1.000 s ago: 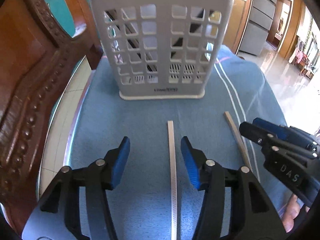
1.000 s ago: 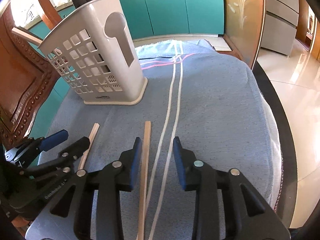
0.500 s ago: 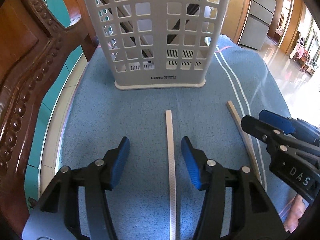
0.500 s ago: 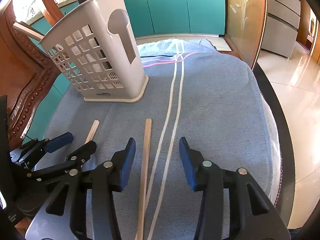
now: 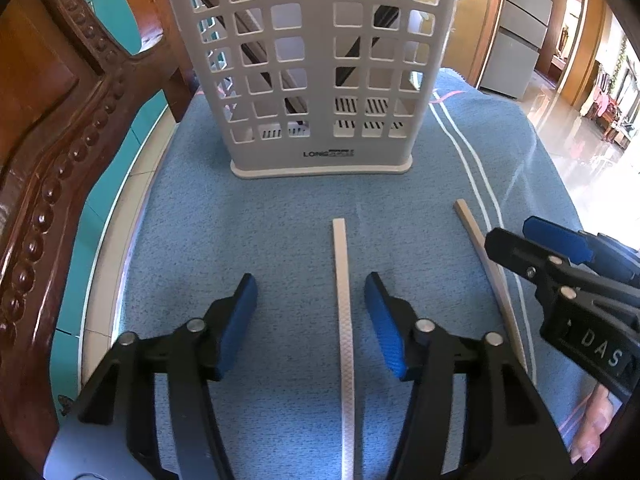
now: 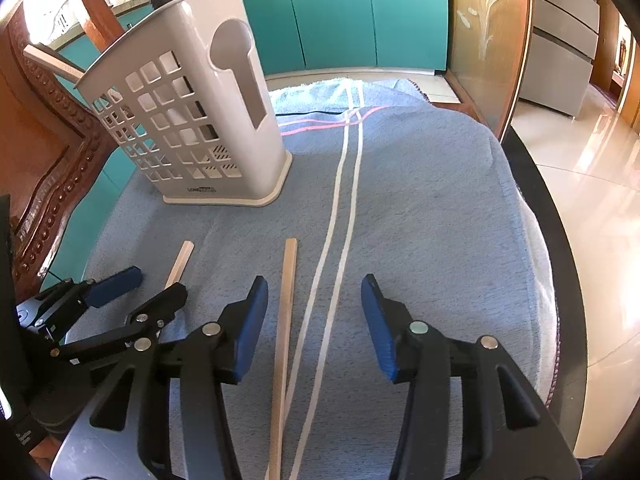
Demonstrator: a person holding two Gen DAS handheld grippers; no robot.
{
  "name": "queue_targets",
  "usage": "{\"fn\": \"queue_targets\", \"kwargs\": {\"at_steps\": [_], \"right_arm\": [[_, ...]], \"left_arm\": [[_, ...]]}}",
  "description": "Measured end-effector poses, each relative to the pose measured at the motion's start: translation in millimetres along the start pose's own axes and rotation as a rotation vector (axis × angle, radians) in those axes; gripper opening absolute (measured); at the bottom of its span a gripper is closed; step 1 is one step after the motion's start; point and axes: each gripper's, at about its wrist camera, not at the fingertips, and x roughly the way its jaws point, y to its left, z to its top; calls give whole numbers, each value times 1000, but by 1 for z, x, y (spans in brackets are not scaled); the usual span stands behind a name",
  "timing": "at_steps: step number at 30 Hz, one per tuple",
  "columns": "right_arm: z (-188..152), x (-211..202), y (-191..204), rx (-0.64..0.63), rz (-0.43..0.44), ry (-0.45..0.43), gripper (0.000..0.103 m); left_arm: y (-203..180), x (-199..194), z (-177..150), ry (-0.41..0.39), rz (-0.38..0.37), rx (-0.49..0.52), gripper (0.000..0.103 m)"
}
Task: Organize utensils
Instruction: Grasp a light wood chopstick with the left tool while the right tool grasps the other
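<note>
A pale chopstick [image 5: 344, 320] lies on the blue towel [image 5: 240, 232] between the jaws of my left gripper [image 5: 310, 316]. It sits close to the right pad and neither pad touches it, while the jaws are closing. A wooden chopstick [image 6: 286, 320] lies between the jaws of my right gripper [image 6: 314, 320], near the left pad and untouched, and those jaws are opening. The grey slotted utensil holder [image 5: 320, 80] stands upright just beyond both sticks. In the right wrist view the left gripper [image 6: 156, 284] covers part of the pale chopstick [image 6: 180, 264].
A carved wooden chair back [image 5: 60, 160] rises close on the left of the table. The table's dark rim [image 6: 560, 260] curves along the right, with shiny floor beyond. One stick [image 6: 44, 60] juts out of the holder's top. Teal cabinets [image 6: 340, 12] stand behind.
The right gripper's jaws have spread wider around the wooden chopstick. The left gripper has edged towards the holder, which now looms larger, and its jaws have narrowed a little.
</note>
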Motion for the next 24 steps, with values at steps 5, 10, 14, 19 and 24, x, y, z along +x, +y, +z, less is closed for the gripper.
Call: {"fn": "queue_targets", "kwargs": {"at_steps": [5, 10, 14, 19, 24], "right_arm": [[0, 0, -2, 0, -1, 1, 48], [1, -2, -4, 6, -6, -6, 48], [2, -2, -7, 15, -10, -9, 48], [3, -2, -8, 13, -13, -14, 49], [2, -2, -5, -9, 4, -3, 49]], "left_arm": [[-9, -2, -1, -6, -22, 36, 17], [-17, -3, -3, -13, -5, 76, 8], [-17, -7, -4, -20, -18, 65, 8], [-4, -17, 1, -52, -42, 31, 8], [4, -15, 2, -40, -55, 2, 8]]}}
